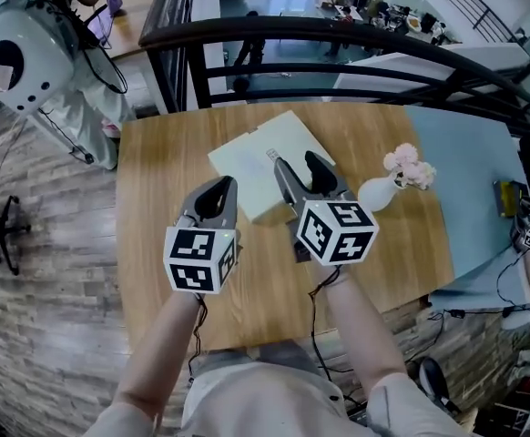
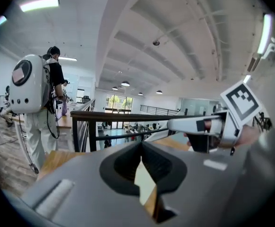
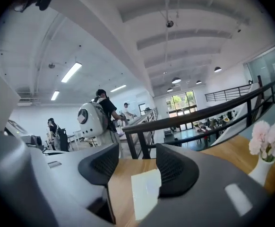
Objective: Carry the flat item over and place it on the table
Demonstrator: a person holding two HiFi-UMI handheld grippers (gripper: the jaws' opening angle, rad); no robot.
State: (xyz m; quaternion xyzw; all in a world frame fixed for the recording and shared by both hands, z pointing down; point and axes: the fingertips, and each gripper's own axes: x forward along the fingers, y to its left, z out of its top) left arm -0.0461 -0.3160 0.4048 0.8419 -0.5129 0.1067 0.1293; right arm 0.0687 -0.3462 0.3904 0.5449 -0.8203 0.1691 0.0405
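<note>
The flat item (image 1: 263, 153), a pale cream sheet-like piece, is lying on the wooden surface (image 1: 160, 208), turned at an angle toward the far edge, with neither claw touching it. The person is holding both claws above the near half of the surface, pointing away from the body and side by side. The left claw (image 1: 227, 184) is showing its tips drawn together with nothing gripped; only a slit below them is letting the flat item show through. The right claw (image 1: 296, 161) is standing partly open and empty, its pads (image 3: 171, 167) framing the flat item, which is lying lower down. A white vase (image 1: 377, 192) of pink flowers (image 1: 409, 166) is standing just right of the right claw.
</note>
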